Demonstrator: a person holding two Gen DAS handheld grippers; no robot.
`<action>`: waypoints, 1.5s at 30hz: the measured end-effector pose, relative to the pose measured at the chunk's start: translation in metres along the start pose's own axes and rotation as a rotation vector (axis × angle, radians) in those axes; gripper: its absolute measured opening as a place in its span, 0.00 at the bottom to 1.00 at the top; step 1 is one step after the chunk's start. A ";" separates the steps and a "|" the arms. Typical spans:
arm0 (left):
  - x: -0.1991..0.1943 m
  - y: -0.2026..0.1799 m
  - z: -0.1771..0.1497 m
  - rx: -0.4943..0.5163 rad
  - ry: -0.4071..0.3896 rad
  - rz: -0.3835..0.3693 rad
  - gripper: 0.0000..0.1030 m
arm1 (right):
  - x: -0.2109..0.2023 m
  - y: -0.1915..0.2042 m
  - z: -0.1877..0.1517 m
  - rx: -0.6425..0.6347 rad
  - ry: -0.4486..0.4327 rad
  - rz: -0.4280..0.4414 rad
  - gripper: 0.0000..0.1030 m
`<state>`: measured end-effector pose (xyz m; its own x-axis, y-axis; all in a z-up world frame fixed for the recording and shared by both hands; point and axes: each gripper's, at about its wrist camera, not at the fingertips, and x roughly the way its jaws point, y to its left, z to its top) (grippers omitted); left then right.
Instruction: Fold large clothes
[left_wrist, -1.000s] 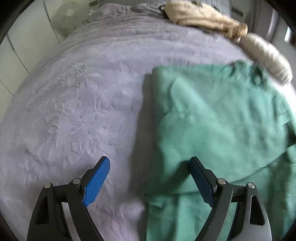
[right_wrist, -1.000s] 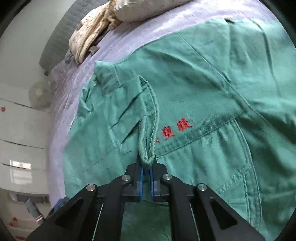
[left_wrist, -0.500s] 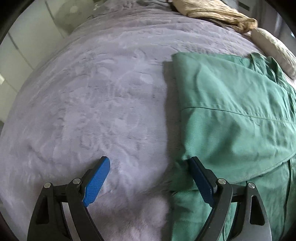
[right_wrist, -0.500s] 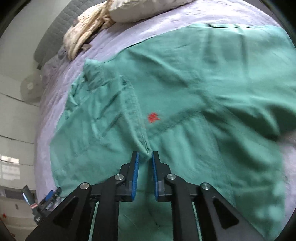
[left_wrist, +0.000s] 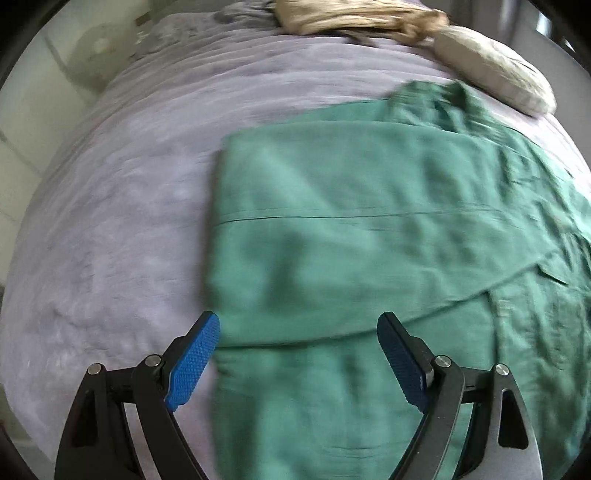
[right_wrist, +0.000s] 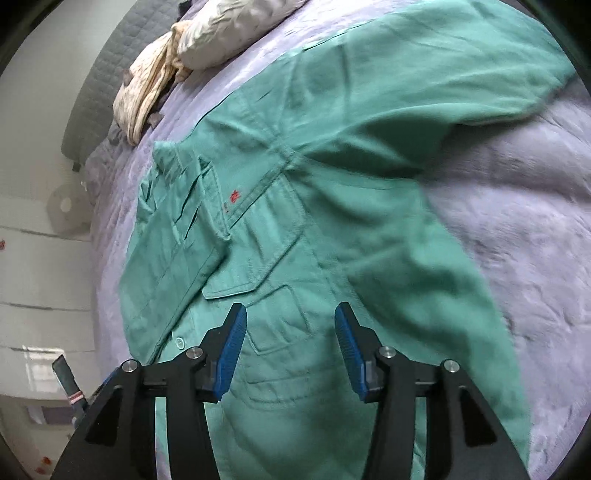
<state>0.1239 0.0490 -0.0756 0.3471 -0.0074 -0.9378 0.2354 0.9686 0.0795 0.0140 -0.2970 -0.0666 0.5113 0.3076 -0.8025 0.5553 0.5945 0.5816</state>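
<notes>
A large green work shirt (left_wrist: 369, 229) lies on a lilac bed cover (left_wrist: 110, 221). Its left side is folded over onto the body, with a straight folded edge on the left. In the right wrist view the shirt (right_wrist: 332, 184) shows its chest pockets, red embroidery (right_wrist: 233, 194) and one sleeve spread to the upper right. My left gripper (left_wrist: 298, 325) is open and empty, just above the shirt's folded flap. My right gripper (right_wrist: 290, 314) is open and empty, above the lower chest pocket.
A beige blanket (left_wrist: 354, 18) and a pale pillow (left_wrist: 491, 70) lie at the head of the bed. A grey quilted headboard (right_wrist: 96, 92) stands behind them. White cabinets (right_wrist: 37, 277) and a fan (right_wrist: 64, 206) stand beside the bed.
My right gripper has opened and let go of the shirt's edge, which now lies flat. My left gripper has shifted right over the folded flap, still open.
</notes>
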 end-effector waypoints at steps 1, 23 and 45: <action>-0.001 -0.012 0.001 0.015 0.003 -0.019 0.86 | -0.004 -0.004 0.000 0.009 -0.005 0.005 0.56; -0.013 -0.195 0.001 0.223 0.027 -0.150 1.00 | -0.095 -0.138 0.047 0.267 -0.207 0.052 0.84; -0.002 -0.251 0.006 0.213 0.138 -0.216 1.00 | -0.112 -0.227 0.154 0.400 -0.388 0.215 0.87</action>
<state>0.0696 -0.1958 -0.0920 0.1455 -0.1589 -0.9765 0.4797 0.8746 -0.0708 -0.0678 -0.5809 -0.0883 0.8001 0.0513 -0.5976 0.5781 0.1994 0.7912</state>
